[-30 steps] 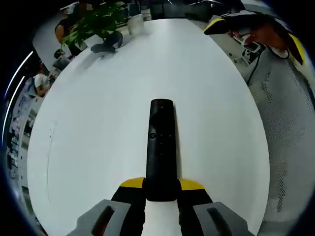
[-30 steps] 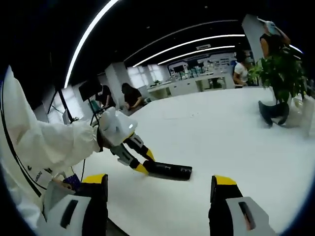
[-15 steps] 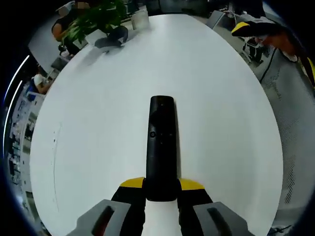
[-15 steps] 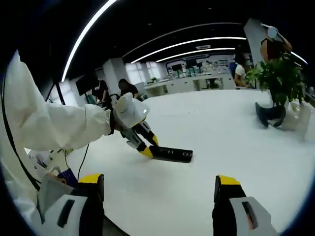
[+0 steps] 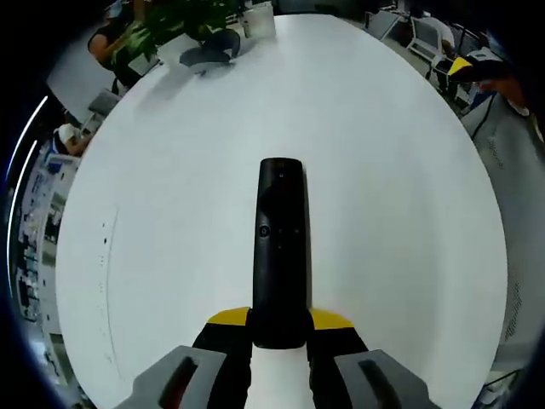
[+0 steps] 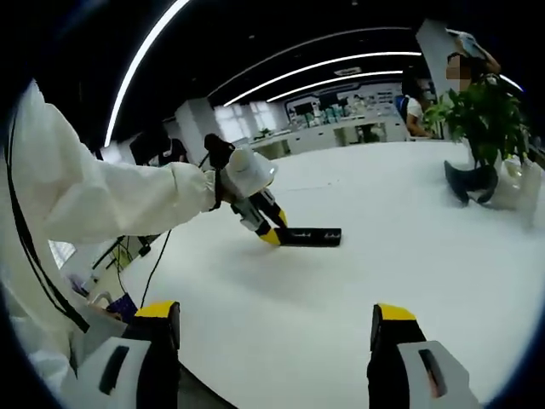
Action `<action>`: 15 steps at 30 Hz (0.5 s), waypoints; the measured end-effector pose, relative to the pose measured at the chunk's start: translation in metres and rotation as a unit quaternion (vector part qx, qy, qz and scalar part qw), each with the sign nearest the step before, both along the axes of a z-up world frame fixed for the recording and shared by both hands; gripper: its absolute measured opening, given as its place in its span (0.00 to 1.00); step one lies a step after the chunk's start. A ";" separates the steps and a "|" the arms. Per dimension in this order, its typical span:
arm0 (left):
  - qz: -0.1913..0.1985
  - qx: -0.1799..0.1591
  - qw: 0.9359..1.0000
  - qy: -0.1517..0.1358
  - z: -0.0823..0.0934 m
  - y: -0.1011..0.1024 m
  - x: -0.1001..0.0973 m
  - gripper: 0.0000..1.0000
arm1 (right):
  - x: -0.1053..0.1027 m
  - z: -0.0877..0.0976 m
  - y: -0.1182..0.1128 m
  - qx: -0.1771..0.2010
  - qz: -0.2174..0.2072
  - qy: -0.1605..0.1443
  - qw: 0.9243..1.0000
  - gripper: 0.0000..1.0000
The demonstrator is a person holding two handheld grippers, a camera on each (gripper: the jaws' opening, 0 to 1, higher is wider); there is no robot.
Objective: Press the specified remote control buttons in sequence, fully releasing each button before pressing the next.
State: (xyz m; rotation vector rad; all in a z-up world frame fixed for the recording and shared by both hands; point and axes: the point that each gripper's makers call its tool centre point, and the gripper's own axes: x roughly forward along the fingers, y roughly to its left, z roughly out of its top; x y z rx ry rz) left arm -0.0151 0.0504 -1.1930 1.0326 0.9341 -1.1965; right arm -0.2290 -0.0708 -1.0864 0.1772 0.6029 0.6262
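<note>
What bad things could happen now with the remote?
The left tongs pinch only one end of the remote, so it might tip or slip when a button is pushed. The right tongs are open and far from it, so they could poke the wrong button coming in.

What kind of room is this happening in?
Probably an open-plan office or lab: a big white table, long ceiling light strips, people at desks behind and a potted plant.
</note>
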 end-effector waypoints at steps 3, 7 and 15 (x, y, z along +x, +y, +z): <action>0.002 0.003 1.000 0.000 -0.001 -0.001 0.010 0.22 | -0.002 -0.003 0.003 -0.007 0.008 0.002 1.000 0.92; -0.001 0.009 1.000 -0.006 -0.001 -0.002 0.023 0.22 | -0.003 -0.004 0.003 -0.015 0.011 0.001 1.000 0.93; 0.014 -0.004 1.000 0.022 0.002 -0.004 0.022 0.22 | 0.000 -0.004 -0.002 -0.014 -0.001 0.002 1.000 0.93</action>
